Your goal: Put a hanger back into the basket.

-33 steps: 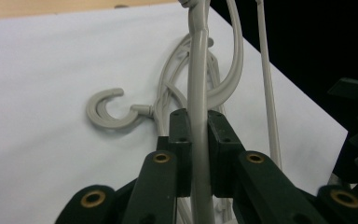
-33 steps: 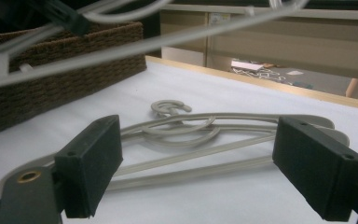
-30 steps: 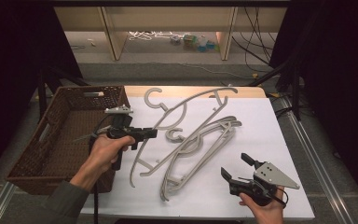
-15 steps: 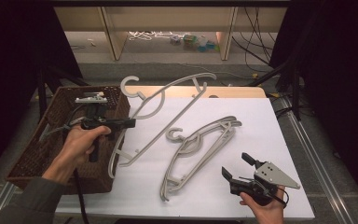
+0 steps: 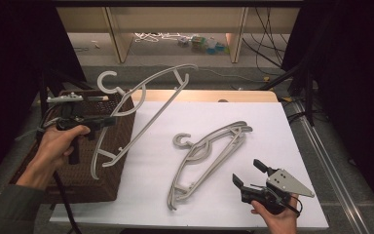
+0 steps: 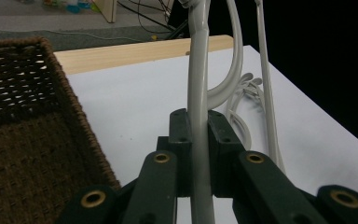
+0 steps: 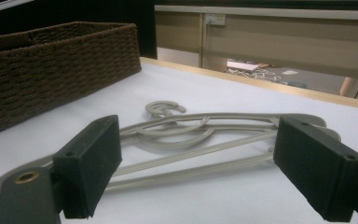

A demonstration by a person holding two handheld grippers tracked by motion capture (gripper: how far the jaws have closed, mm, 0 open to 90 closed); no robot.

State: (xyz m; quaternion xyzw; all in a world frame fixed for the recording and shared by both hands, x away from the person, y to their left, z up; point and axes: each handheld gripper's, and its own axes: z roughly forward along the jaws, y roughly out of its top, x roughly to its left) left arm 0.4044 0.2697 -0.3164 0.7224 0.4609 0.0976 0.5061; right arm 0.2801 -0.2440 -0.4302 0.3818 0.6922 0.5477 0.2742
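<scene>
- White worktop (image 5: 282,146) beside a brown wicker basket (image 5: 39,190).
- Left hand-held gripper (image 5: 108,120) is clenched on a grey hanger (image 5: 146,105), holding it aloft over the basket's rim, likely for dropping in.
- Right hand-held gripper (image 5: 248,173) rests released near two stacked hangers (image 5: 209,156).

this looks like a lab or recording studio rather than a home: a white-topped work table (image 5: 272,126) with a pale wooden far edge stands between black curtains (image 5: 350,97) hung left and right. beyond it, loose black cables (image 5: 268,29) trail across the grey floor (image 5: 175,61) under a light wooden bench frame (image 5: 114,29).
</scene>
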